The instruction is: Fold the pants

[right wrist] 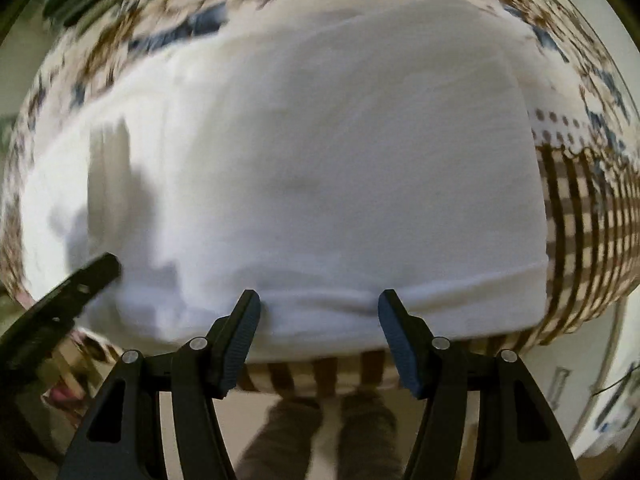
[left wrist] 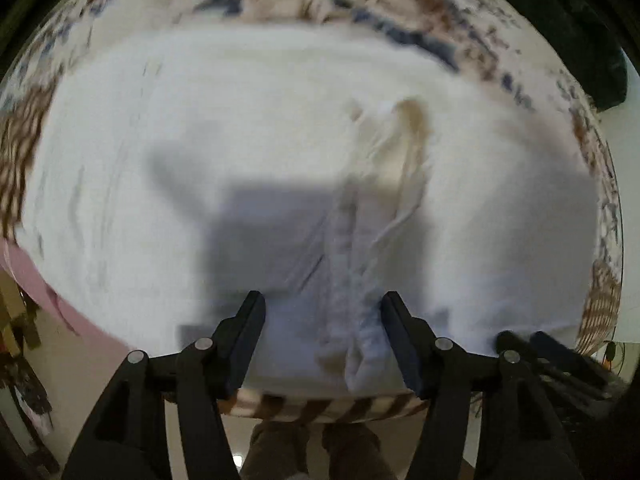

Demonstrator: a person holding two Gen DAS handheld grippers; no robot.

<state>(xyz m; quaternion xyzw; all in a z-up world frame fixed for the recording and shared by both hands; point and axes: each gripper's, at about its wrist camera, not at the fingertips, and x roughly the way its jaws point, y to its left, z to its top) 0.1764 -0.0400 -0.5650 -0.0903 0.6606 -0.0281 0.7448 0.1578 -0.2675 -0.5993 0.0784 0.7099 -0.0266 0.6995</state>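
Note:
White pants [left wrist: 260, 128] lie spread flat on a patterned cloth surface, with a bunched seam and a yellowish patch [left wrist: 404, 140] near the middle. In the right wrist view the pants [right wrist: 320, 168] show a hemmed band along the near edge. My left gripper [left wrist: 322, 308] is open above the near edge of the pants, its jaws either side of the seam. My right gripper [right wrist: 318, 304] is open above the hemmed edge, holding nothing. The left gripper's finger [right wrist: 76, 284] shows at the left of the right wrist view, and the right gripper [left wrist: 548, 350] at the right of the left wrist view.
The floral cloth [right wrist: 180, 24] with a brown checked border [right wrist: 580, 216] covers the surface and hangs over the near edge [left wrist: 320, 406]. A pink cloth [left wrist: 44, 280] lies at the left. The person's legs [right wrist: 320, 432] stand below on a pale floor.

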